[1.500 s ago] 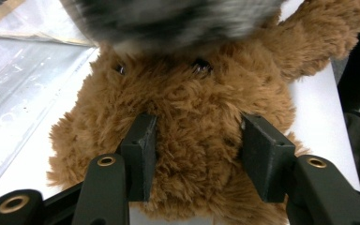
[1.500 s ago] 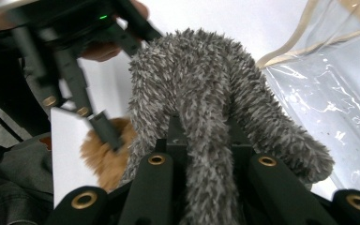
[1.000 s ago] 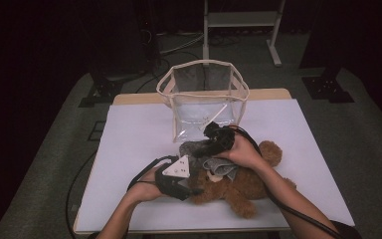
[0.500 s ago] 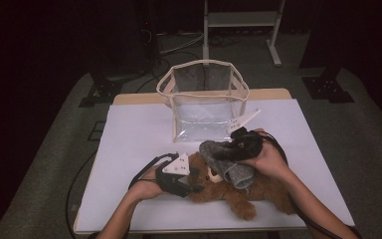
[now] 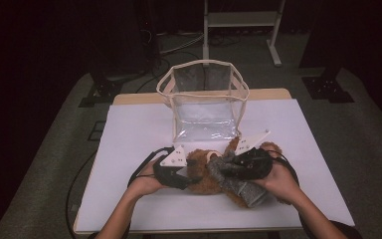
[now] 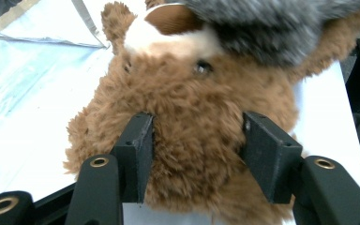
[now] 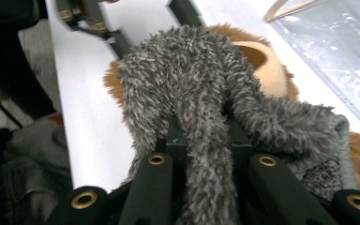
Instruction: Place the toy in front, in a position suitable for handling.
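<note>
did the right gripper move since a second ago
Yes. The right gripper, shut on the grey fuzzy cloth, has shifted rightward and toward the table's near edge, away from the clear bag.

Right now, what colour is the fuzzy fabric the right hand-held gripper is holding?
Grey, flecked lighter: the fuzzy fabric pinched in the right hand-held gripper. Clearest in the right gripper view.

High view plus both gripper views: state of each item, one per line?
Brown teddy bear: lying on the table, head between the left gripper's pads.
Grey fuzzy garment: pinched, draped over the bear.
Clear bag: upright, top open.
Left gripper: jaws just opened a little, pads against the bear's fur.
Right gripper: shut on the garment.
</note>
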The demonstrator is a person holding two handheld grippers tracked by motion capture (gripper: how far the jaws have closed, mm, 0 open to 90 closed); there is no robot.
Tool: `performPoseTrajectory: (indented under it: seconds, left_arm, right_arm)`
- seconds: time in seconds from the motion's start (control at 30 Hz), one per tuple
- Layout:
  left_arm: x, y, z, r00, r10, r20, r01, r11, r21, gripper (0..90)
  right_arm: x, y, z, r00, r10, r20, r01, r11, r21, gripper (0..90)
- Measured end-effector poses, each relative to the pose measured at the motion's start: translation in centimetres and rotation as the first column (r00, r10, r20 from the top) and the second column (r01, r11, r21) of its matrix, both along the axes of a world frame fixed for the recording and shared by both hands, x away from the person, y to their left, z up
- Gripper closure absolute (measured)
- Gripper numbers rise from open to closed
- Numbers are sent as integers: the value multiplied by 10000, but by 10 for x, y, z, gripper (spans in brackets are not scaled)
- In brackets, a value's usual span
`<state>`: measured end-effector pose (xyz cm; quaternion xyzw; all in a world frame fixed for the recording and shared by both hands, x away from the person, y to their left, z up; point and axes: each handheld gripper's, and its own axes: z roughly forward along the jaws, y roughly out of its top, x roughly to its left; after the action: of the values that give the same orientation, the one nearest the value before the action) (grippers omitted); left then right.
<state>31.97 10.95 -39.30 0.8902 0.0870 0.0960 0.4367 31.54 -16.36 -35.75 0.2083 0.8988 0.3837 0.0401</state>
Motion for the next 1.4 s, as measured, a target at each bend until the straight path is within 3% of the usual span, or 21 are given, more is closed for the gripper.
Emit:
performPoseTrajectory:
  seconds: [0.27,0.43,0.5,0.6,0.8,0.9,1.03,1.17,1.4]
  left_arm:
    - [3,4,-5,9998,165,-79,-165,9999,-43,451]
    - [6,-2,-7,9996,235,185,-234,9997,-59,464]
    - [6,-3,-6,9991,324,281,-324,9995,-14,461]
    - [7,1,-6,9994,303,166,-301,9995,-136,448]
    - [7,9,-7,9997,248,-58,-248,9997,-79,427]
    - [8,8,-8,9993,380,9,-380,9992,84,421]
    - [7,4,-9,9993,374,35,-374,9993,-7,439]
    - [7,3,-10,9995,273,-175,-274,9996,-54,452]
    - [5,4,-13,9996,47,-296,-49,10000,-61,453]
  right_arm:
    - [16,0,1,9994,-305,135,301,9992,244,770]
    - [9,19,11,9994,202,271,-215,9986,488,770]
    - [8,36,13,9973,619,388,-629,9977,267,769]
    - [9,44,9,9956,816,463,-810,9966,-151,769]
    - [14,25,6,9990,434,137,-433,9990,-65,771]
    - [12,24,7,9989,431,160,-431,9991,-35,770]
    - [6,41,12,9958,832,377,-830,9965,-56,770]
    - [11,59,10,9922,1184,392,-1177,9929,-200,770]
    - [27,69,13,9948,1006,131,-1007,9949,64,770]
